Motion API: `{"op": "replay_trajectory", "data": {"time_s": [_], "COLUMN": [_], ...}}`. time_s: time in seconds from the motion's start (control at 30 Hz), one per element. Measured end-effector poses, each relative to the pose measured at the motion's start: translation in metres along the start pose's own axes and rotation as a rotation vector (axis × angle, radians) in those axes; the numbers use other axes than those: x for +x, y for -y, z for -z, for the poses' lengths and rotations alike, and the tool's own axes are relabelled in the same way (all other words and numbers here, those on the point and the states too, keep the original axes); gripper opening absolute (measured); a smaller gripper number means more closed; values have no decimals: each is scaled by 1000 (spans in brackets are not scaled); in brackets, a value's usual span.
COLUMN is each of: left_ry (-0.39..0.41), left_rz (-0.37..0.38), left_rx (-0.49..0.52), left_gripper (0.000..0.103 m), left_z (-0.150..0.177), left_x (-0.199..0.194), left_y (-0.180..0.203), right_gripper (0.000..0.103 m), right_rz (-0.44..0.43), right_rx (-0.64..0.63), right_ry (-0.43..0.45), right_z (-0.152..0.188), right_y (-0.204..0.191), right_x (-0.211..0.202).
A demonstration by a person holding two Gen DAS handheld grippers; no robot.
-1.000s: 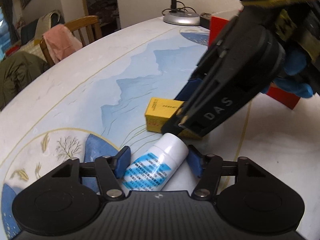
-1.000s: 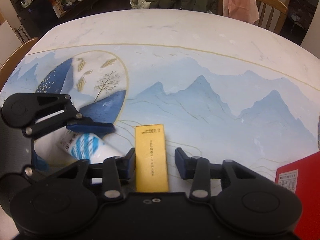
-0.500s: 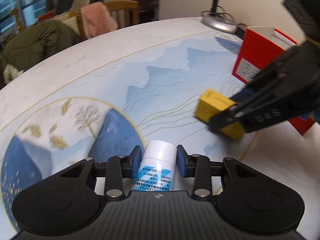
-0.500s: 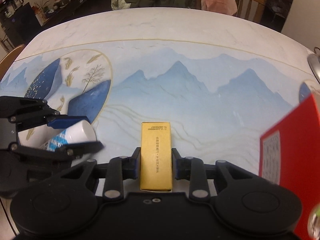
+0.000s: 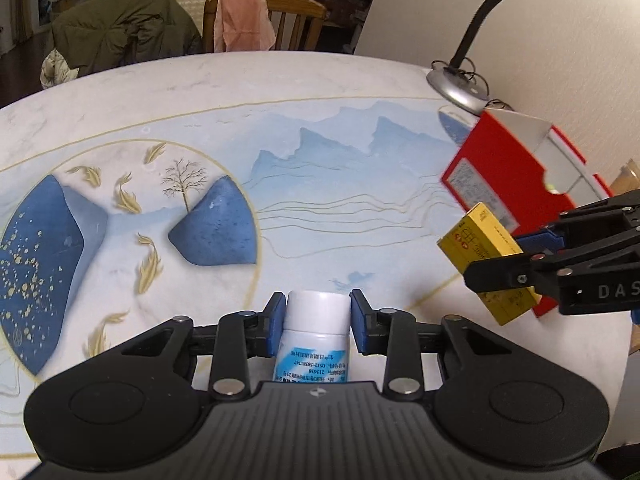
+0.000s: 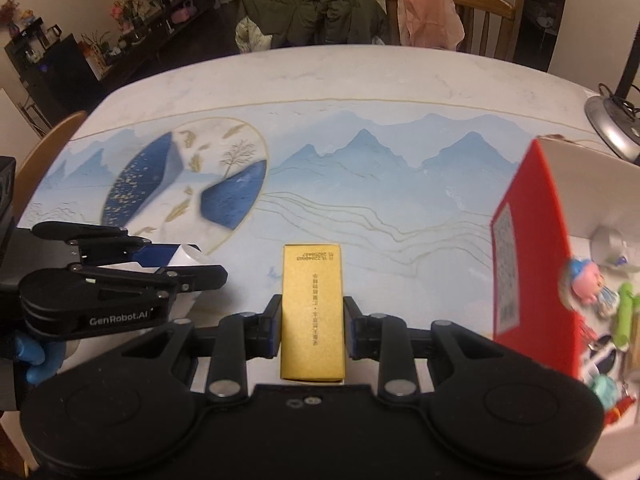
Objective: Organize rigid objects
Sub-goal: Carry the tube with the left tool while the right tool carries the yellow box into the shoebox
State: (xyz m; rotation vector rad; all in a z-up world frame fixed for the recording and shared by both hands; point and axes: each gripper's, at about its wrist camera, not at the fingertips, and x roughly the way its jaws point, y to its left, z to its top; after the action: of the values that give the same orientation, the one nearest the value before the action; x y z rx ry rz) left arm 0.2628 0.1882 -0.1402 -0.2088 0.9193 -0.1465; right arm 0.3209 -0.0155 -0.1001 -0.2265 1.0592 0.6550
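Left tool: white bottle (blue-striped label)

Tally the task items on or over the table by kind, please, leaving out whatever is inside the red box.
White bottle, held in left tool: 1
Yellow carton, held in right tool: 1
Red box, open: 1
Total: 3
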Motion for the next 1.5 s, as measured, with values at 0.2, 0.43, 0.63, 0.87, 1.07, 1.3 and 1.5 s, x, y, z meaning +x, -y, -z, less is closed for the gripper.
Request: {"op": "replay_trajectory", "data": {"time_s": [0.2, 0.43, 0.63, 0.87, 1.07, 1.3, 1.5], "left_ry": [33, 75, 112, 149, 175, 192, 128], "left_rz": [5, 29, 72, 139, 165, 202, 210], "left_rx": [-34, -26, 3, 81, 159, 202, 221], "left_gripper": [32, 32, 32, 32, 32, 32, 32], "left_z": [5, 5, -6, -34, -65, -102, -115], "left_x": [-22, -43, -55, -64, -62, -51, -7], "left_y": [17, 48, 83, 138, 188, 240, 277], "right_gripper": [28, 28, 28, 28, 28, 28, 28], "right_rz": [-7, -5, 26, 103, 156, 201, 225], "right_rx": [17, 51, 83, 133, 174, 215, 231], "right_ry": [44, 111, 169, 212, 233, 235, 216], "right_z": [18, 34, 41, 45, 48, 51, 55], "right_y": [8, 27, 58, 115, 160, 208, 240], "right_x": [-36, -74, -102, -123, -130, -127, -118]}}
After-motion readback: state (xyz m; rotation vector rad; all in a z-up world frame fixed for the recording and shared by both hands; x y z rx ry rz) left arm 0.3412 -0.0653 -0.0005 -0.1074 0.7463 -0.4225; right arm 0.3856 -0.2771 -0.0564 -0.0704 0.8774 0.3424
